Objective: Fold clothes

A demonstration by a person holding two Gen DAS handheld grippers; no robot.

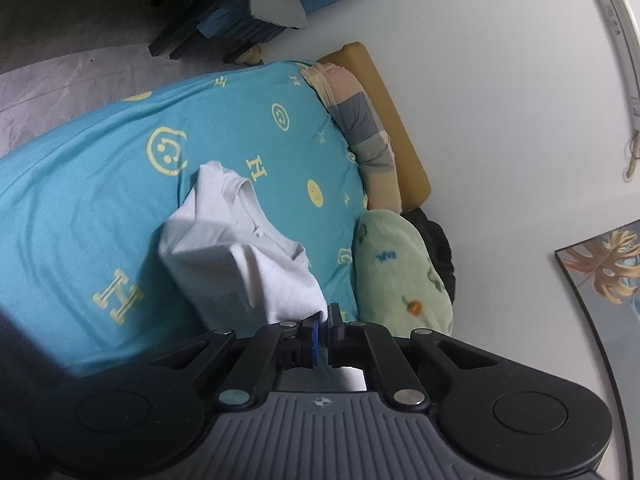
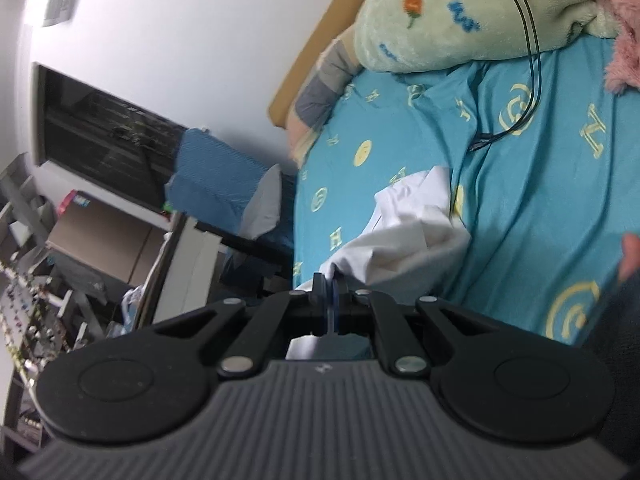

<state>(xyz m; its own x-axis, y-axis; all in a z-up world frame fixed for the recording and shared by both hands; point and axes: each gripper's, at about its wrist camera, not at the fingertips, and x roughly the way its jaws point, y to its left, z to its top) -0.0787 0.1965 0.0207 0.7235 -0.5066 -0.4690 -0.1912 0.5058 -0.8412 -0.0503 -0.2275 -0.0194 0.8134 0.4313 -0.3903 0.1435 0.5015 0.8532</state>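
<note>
The white shirt point(image 1: 240, 256) lies partly folded and rumpled on the bed, on the teal sheet point(image 1: 88, 200) printed with yellow smileys and letters. Its near edge is lifted. The left gripper point(image 1: 323, 322) has its fingers pressed together on one corner of that edge, and the right gripper point(image 2: 329, 288) pinches another bit of the same cloth point(image 2: 404, 240), fingers tight around it.

Beyond the shirt, toward the head of the bed, sits a green pillow point(image 1: 400, 276) with small prints, and next to it a checked pillow point(image 1: 360, 120) against the tan headboard point(image 1: 396, 120). A black cable point(image 2: 528, 48) trails over the green pillow and down onto the sheet, well apart from the shirt. Something pink and fluffy point(image 2: 608, 12) hangs at the far corner of the right view.

The sheet spreads open on all sides of the shirt. The bed's far edge drops to the floor by a blue-covered chair point(image 2: 216, 184). A cardboard box point(image 2: 104, 236) stands past it; what it holds cannot be made out.
</note>
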